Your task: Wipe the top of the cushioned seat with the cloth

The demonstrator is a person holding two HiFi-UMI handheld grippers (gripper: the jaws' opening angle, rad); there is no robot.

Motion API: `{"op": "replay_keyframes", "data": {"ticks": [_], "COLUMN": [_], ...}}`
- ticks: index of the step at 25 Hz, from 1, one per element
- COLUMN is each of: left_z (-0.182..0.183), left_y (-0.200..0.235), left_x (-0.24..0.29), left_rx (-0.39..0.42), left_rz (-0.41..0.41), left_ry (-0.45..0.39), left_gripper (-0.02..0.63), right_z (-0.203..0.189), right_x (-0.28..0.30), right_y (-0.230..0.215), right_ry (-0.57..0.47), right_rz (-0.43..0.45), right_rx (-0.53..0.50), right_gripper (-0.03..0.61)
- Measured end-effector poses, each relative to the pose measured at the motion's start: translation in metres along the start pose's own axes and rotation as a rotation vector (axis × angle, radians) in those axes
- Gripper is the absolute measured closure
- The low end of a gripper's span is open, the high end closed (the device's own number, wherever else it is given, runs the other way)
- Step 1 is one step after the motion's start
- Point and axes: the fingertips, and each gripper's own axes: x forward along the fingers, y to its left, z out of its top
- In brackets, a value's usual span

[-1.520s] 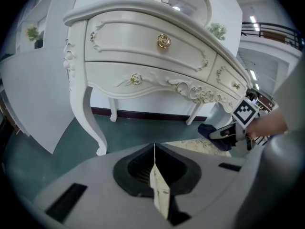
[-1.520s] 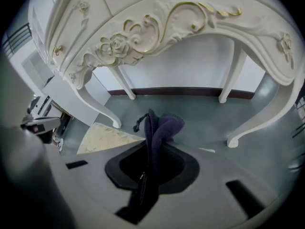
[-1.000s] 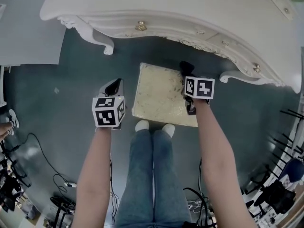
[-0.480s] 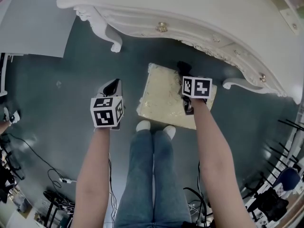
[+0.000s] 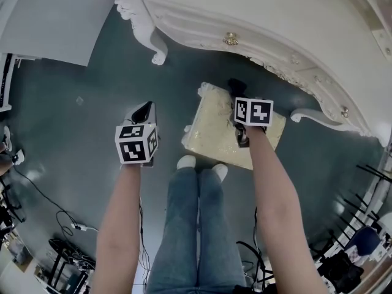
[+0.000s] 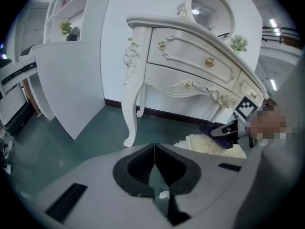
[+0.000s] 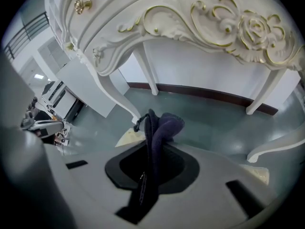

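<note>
The seat (image 5: 211, 127) is set on the floor (image 5: 79, 139), close by the white table (image 5: 275, 17), so its top can be reached from above. The cloth (image 7: 167, 123) is pinched tight between the jaws of the right gripper (image 7: 151, 122). It is held over the far side of the seat, likely so a wipe can be started there. Whether cloth and seat touch cannot be told. The left gripper (image 6: 155, 151) is closed on nothing and is held off to the side over the floor, out of the way.
</note>
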Motion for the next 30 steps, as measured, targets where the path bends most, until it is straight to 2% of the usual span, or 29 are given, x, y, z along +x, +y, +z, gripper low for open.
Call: {"op": "replay_keyframes", "data": {"ticks": [20,24,30], "left_z": [-0.026,-0.025,-0.014], "left_y": [0.053,0.057,0.047], "left_x": [-0.021,-0.027,-0.037], "left_rx": [-0.066,-0.072,-0.063], "left_rz": [0.065,0.073,0.069], "left_ry": [0.018,0.017,0.005], "left_gripper": [0.609,0.609,0.609], "right_z": [0.016,0.023,0.030], "right_x": [0.027,0.017,-0.007], "right_y": [0.079,0.089,0.100], "right_ry": [0.016,-0.046,-0.097], "right_rz": [0.096,0.082,0.116], "right_rx": [-0.124,-0.144,-0.161], "right_gripper": [0.540,0.540,0.540]}}
